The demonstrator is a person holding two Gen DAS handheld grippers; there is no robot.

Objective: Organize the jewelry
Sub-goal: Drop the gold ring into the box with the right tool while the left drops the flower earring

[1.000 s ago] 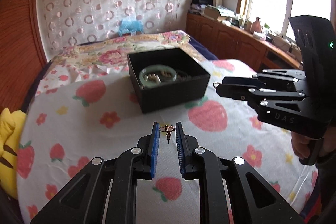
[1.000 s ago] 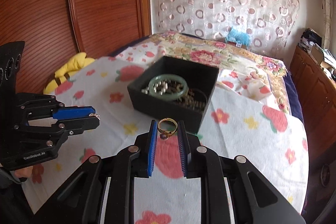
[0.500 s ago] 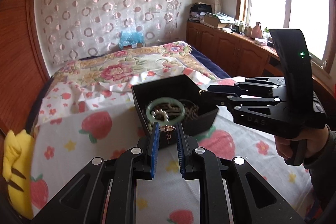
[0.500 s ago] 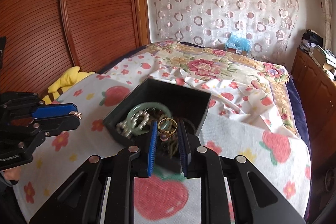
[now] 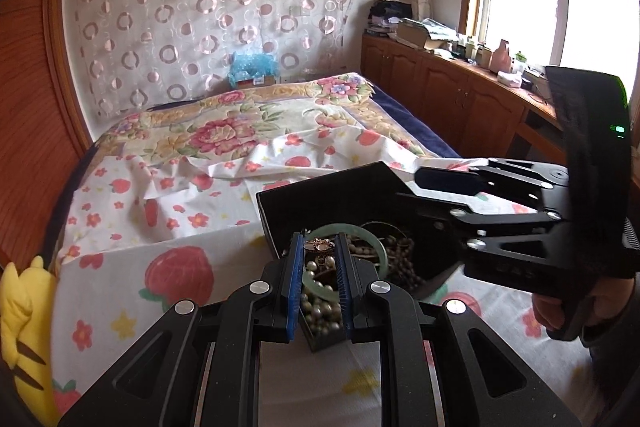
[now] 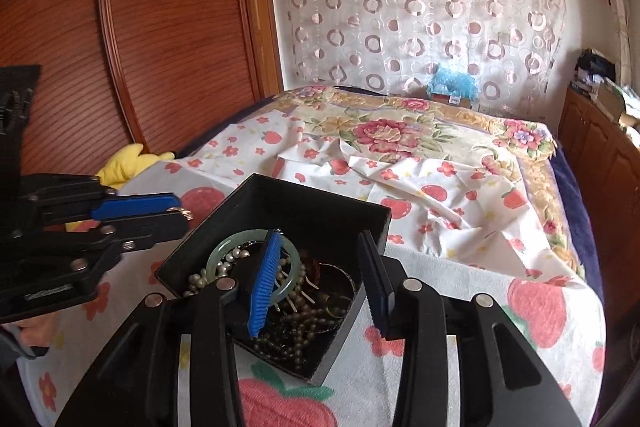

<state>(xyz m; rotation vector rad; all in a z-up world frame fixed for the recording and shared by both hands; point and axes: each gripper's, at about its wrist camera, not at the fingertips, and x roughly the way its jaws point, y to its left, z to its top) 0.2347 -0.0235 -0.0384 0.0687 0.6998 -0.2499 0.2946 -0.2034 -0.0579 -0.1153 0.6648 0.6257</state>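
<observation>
**Both grippers over the jewelry box**

My left gripper (image 5: 319, 246) pinched a small gold earring (image 5: 319, 245) above the black box (image 6: 280, 199). My right gripper's (image 6: 318, 247) jaws had just been opening, empty, over the green bangle (image 6: 234, 241). I could read no lettering.

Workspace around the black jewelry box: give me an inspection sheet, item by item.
Surface: strawberry-print sheet on a bed.
Job's things: black box holding a green bangle, pearls and dark beads.
Clutter: yellow plush toy.
Grippers: left gripper shut on a small gold earring above the box; right gripper just opened over the box, nothing between its fingers.
Cables: nothing seen.
Surroundings: circle-pattern curtain, wooden cabinets, window.
</observation>
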